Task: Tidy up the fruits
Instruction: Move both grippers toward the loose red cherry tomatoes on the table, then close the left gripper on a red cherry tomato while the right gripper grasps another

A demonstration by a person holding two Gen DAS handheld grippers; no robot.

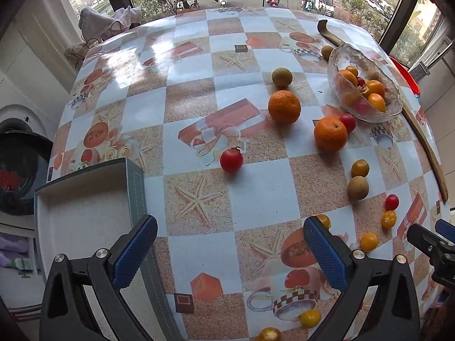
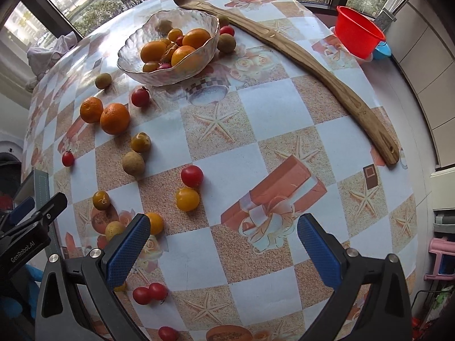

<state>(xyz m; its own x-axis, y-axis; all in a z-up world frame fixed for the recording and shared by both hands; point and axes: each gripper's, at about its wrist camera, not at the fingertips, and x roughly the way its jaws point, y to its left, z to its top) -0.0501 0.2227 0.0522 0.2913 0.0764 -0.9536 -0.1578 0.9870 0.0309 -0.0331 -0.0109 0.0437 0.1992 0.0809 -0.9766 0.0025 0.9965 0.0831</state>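
Note:
A glass bowl [image 2: 133, 65] holding several oranges and small fruits stands at the far side of the table; it also shows in the left wrist view [image 1: 335, 82]. Two oranges [image 1: 284, 106] [image 2: 115, 118], red tomatoes [image 1: 231, 160] [image 2: 192, 176], yellow tomatoes [image 2: 187, 199] and brown longans [image 2: 133, 163] lie scattered on the checkered tablecloth. My left gripper [image 1: 230, 253] is open and empty above the cloth. My right gripper [image 2: 223, 250] is open and empty above the cloth, right of the loose fruit.
A white open box [image 1: 85, 213] sits at the table's left edge under my left finger. A long wooden shoehorn [image 2: 298, 59] lies along the right side. A red plastic basin [image 2: 358, 38] stands off the far right corner. Windows run behind the table.

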